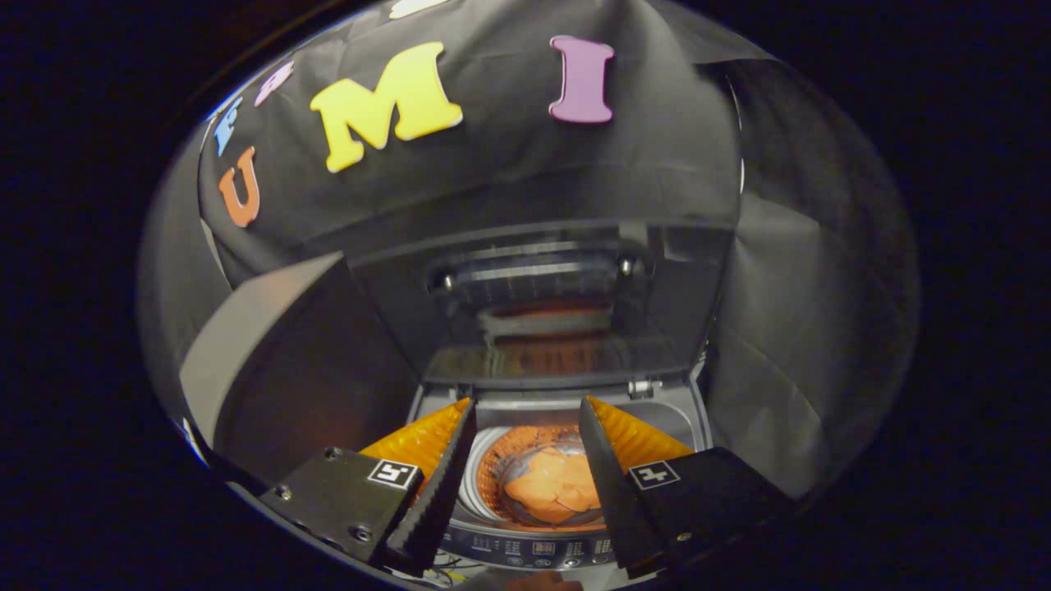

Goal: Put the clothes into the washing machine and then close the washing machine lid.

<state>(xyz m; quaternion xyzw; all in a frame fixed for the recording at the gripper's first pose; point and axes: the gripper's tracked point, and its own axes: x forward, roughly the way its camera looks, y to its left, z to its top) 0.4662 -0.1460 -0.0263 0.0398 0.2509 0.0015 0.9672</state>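
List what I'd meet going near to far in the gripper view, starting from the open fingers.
Open gripper, holding nothing → control panel → orange clothes in the drum → hinge → raised lid → cloth wall.

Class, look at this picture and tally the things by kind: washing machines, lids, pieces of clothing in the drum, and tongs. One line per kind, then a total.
Washing machine: 1
Lid, standing open: 1
Orange clothing lying in the drum: 1 bundle; separate pieces cannot be told apart
Tongs, fingers open above the drum, gripping nothing: 1
Total: 4
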